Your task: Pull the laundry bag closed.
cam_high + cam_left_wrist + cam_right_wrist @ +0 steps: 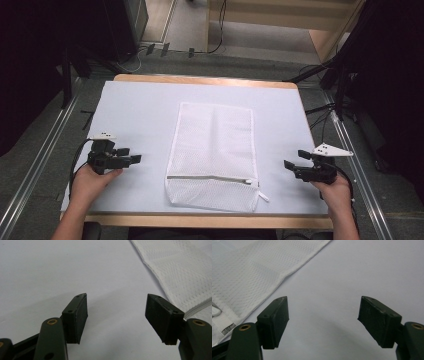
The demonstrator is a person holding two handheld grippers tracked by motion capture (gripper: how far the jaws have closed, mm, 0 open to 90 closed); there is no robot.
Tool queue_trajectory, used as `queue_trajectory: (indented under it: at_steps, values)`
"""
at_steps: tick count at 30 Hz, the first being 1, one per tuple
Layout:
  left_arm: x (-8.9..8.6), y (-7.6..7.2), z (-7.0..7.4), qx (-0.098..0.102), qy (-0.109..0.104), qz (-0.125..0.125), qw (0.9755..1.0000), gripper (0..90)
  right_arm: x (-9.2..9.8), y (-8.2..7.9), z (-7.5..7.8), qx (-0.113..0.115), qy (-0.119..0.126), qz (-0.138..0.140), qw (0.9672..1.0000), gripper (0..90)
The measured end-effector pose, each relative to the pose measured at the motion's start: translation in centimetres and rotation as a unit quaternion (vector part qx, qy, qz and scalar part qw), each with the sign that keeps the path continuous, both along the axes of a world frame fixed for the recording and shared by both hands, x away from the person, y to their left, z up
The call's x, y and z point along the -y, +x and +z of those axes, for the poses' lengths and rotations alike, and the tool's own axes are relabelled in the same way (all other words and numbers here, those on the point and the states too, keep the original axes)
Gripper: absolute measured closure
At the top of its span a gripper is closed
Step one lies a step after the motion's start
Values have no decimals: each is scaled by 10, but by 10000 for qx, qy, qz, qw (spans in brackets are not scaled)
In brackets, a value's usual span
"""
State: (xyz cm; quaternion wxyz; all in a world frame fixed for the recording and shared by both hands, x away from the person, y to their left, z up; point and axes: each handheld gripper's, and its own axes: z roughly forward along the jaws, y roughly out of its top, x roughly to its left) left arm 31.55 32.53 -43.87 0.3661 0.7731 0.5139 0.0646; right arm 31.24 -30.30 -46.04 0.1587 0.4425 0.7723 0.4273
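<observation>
- The left gripper (136,159) had its jaws spread apart with nothing between them, resting low over the sheet to the left of the mesh bag (214,155).
- The right gripper (289,165) was likewise wide apart and empty, to the right of the bag; both pointed inward at it, probably so each could take a side edge.
- The bag lay flat in the middle of the white sheet (140,107), zipper (210,178) toward the person, well apart from both grippers.
- The left gripper view showed the bag's layered edge (175,277) just beyond its right jaw.
- The right gripper view caught the zipper end (219,315) at the bag's corner, close up.
- The high view alone gave the bag's whole outline, the table's wooden edge (200,80) and both hands.
</observation>
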Motion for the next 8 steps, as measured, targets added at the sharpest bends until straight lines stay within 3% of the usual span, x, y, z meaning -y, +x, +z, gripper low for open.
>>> queue_trajectory:
  at_steps: [8]
  values:
    - [1, 2, -1, -30, -12, -13, 10000, 351, 1, 0, -1, -27, -28, 1, 10000, 254]
